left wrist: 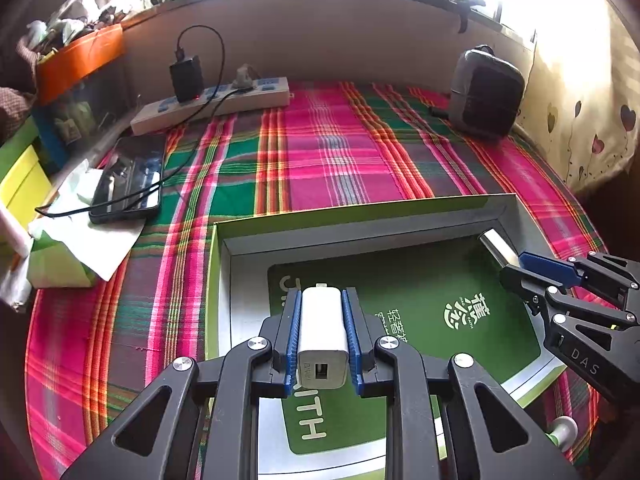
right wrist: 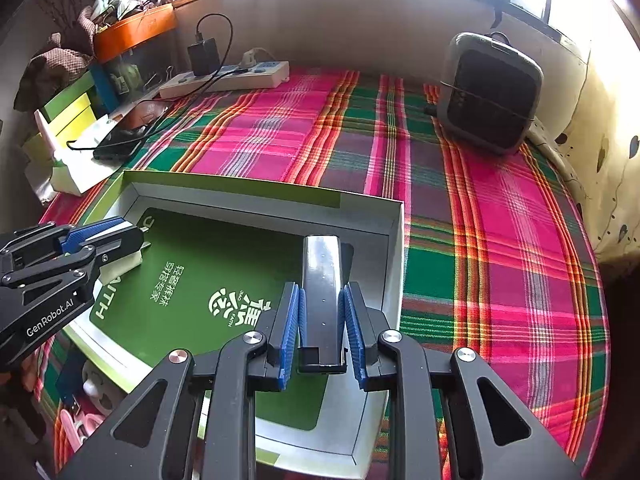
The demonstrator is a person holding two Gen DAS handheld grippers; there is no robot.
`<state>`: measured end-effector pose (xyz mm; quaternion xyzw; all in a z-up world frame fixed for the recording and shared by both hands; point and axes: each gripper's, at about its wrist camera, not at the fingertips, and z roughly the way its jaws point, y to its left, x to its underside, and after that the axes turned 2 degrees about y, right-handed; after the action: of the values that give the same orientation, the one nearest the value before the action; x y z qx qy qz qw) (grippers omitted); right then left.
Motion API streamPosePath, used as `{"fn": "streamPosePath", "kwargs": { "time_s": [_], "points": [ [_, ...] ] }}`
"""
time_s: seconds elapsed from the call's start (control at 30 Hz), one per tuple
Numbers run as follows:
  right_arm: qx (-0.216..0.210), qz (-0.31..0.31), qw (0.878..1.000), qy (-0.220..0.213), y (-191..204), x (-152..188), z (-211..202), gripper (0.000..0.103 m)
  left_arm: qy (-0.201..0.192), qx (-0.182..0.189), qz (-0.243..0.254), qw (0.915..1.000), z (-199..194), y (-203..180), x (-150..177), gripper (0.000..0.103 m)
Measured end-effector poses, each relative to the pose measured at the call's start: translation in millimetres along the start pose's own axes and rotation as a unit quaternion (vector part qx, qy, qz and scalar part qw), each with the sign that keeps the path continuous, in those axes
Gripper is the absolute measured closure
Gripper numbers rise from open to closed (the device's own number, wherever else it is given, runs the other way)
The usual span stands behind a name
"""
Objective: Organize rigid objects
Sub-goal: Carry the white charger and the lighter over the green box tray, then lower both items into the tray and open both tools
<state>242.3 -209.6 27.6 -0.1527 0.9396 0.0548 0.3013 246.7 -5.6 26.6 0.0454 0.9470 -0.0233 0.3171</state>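
My left gripper [left wrist: 323, 300] is shut on a white USB charger block [left wrist: 323, 330], held over the near left part of a shallow box [left wrist: 360, 222] with grey walls and a green printed floor. My right gripper [right wrist: 322, 294] is shut on a flat shiny black bar [right wrist: 322, 280], which hangs over the box's right side [right wrist: 394, 248]. The right gripper [left wrist: 516, 264] enters the left wrist view from the right with the bar's shiny end [left wrist: 498, 246] near the box's far right corner. In the right wrist view the left gripper [right wrist: 134, 240] and the charger [right wrist: 120, 266] are at the box's left edge.
A plaid cloth [left wrist: 320, 152] covers the surface. At the back lie a power strip [left wrist: 216, 102] with a black adapter, a phone [left wrist: 130, 178] on paper at the left, and a dark grey speaker-like device [right wrist: 490, 92] at the right. Coloured boxes [left wrist: 24, 176] stand along the left wall.
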Motion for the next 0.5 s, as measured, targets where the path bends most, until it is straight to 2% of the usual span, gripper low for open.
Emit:
{"fn": "streamPosePath", "kwargs": {
  "time_s": [0.5],
  "points": [
    [0.001,-0.009,1.0,0.003,5.9,0.0,8.7,0.079,0.014,0.003,-0.008,0.9999,11.2,1.3,2.6,0.083]
  ]
}}
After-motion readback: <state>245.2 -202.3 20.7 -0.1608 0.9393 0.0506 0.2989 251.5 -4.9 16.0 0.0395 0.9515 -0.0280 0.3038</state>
